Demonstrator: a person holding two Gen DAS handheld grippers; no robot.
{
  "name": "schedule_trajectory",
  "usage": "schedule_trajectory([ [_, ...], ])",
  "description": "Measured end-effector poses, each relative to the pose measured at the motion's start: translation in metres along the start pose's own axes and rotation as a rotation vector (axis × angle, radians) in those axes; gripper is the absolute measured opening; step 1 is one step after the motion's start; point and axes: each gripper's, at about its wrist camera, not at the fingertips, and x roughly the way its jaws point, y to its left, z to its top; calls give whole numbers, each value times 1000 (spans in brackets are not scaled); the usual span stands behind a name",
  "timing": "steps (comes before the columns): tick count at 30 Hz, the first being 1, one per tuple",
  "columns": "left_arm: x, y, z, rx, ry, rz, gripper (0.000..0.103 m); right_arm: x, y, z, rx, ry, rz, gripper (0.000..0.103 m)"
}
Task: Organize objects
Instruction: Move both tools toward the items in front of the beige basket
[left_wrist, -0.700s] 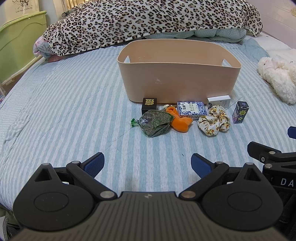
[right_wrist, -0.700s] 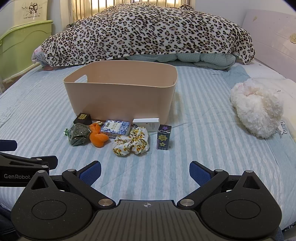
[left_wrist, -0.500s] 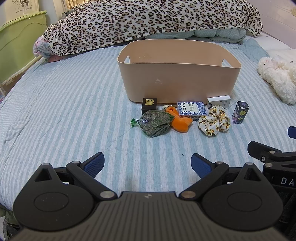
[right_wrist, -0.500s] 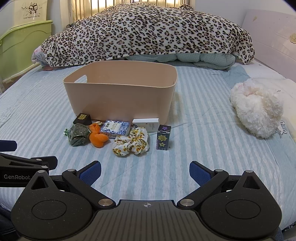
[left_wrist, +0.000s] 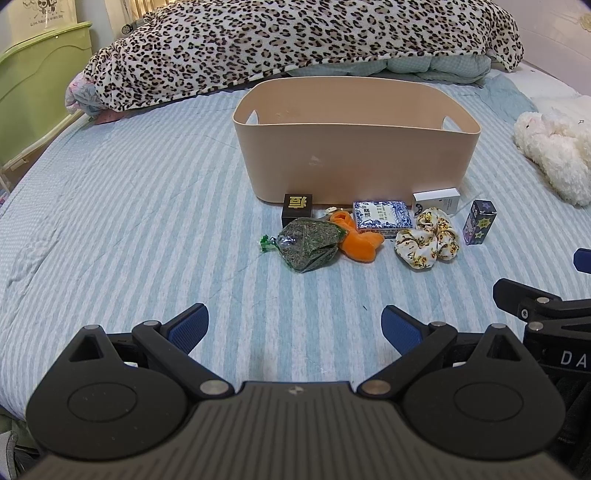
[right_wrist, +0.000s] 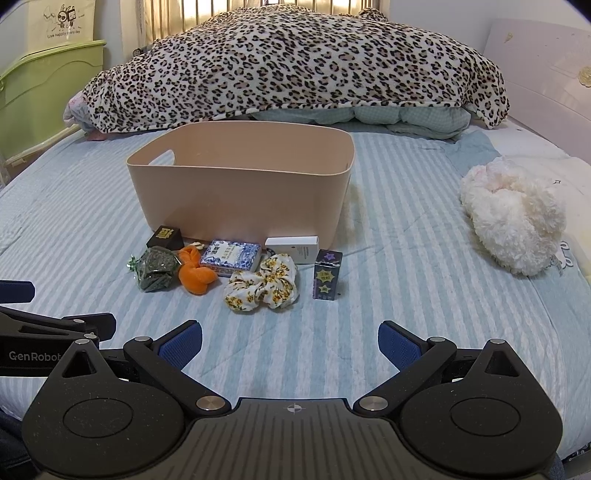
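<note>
A beige bin (left_wrist: 354, 147) (right_wrist: 240, 192) stands on the striped bed. In front of it lie a black box (left_wrist: 297, 209), a bag of green herbs (left_wrist: 308, 243), an orange plush (left_wrist: 360, 243), a blue patterned box (left_wrist: 382, 218), a white box (left_wrist: 436, 199), a floral scrunchie (left_wrist: 428, 240) (right_wrist: 264, 284) and a purple box (left_wrist: 479, 221) (right_wrist: 327, 275). My left gripper (left_wrist: 293, 328) is open and empty, well short of the items. My right gripper (right_wrist: 290, 341) is open and empty, near the scrunchie's front.
A leopard-print blanket (right_wrist: 295, 70) is piled behind the bin. A white plush toy (right_wrist: 513, 218) lies at the right. A green cabinet (left_wrist: 33, 81) stands left of the bed. Striped bed surface (left_wrist: 129, 221) spreads to the left.
</note>
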Motion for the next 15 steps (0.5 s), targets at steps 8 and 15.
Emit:
schedule_trajectory([
  [8,3,0,0,-4,11,-1,100,0,-1,1,8,-9,-2,103],
  [15,6,1,2,-15,25,1,100,3,-1,1,6,-4,5,103],
])
